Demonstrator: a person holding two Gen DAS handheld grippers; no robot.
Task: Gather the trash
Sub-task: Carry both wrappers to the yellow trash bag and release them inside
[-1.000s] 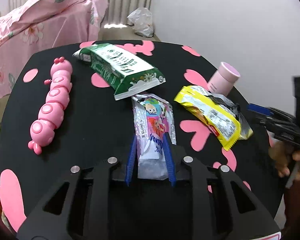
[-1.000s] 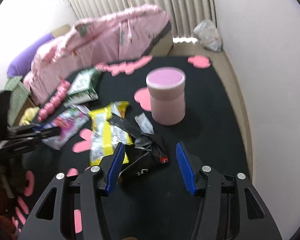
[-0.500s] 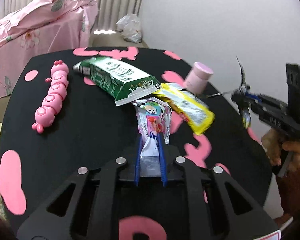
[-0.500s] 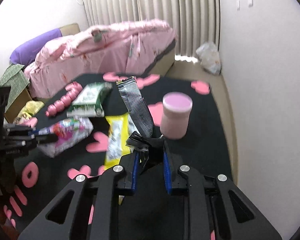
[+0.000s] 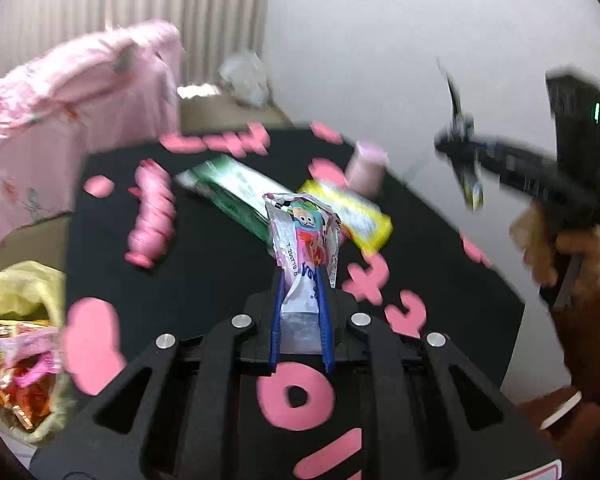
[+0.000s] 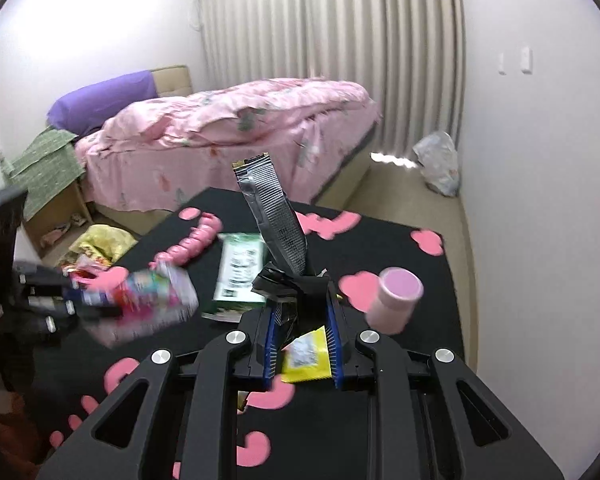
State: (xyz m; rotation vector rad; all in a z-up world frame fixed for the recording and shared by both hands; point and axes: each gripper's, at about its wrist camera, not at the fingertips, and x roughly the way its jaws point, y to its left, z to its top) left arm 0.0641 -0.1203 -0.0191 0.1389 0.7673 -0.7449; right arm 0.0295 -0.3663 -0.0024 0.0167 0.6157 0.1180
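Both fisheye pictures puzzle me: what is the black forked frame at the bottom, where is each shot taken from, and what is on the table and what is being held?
No robot here: a person holds a hand gripper in each hand, each with its own camera looking along its two blue fingers. The black frame is the gripper's body.

In the left wrist view the left gripper is shut on a colourful cartoon wrapper. The right gripper is shut on a crumpled black and silver wrapper; each view also shows the other gripper from the side.

On the black table with pink shapes lie a green packet, a yellow wrapper, a pink caterpillar toy and a pink cup. A yellow bag of trash sits beside the table.
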